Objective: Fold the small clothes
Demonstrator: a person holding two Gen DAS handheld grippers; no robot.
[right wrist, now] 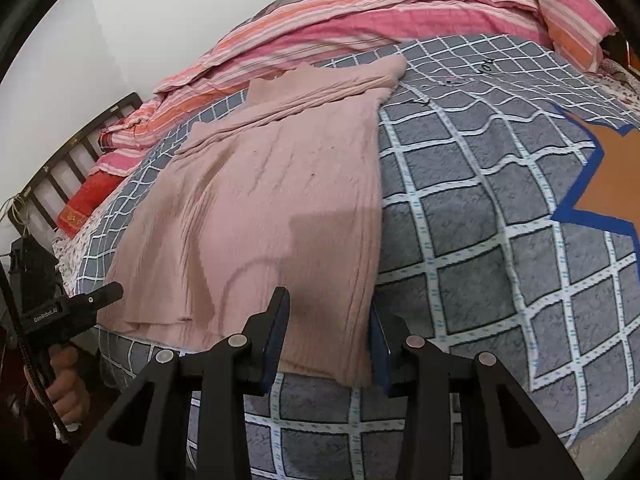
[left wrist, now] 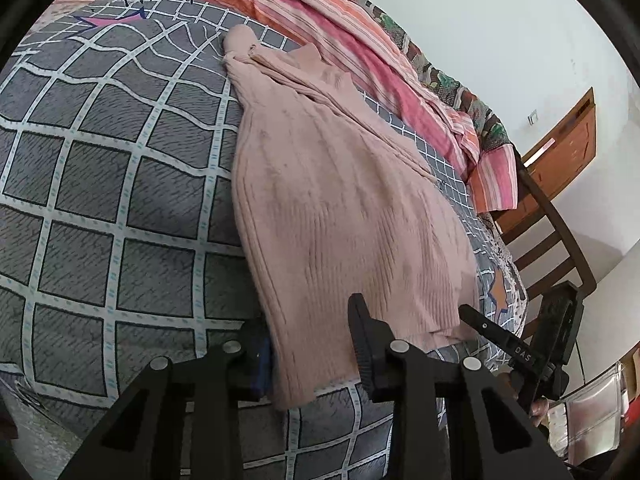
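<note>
A pale pink ribbed knit sweater lies flat on the grey checked bedspread, sleeves folded across its top. My left gripper is open, its fingers straddling the sweater's near left hem corner. My right gripper is open, its fingers on either side of the sweater's near right hem corner. Each gripper shows in the other's view, the right gripper at the right hem and the left gripper at the left hem. Neither grips the cloth.
A pink and orange striped quilt is bunched along the far side of the bedspread. A dark wooden bed frame and a brown cabinet stand beyond the bed's end. An orange star is printed on the bedspread at right.
</note>
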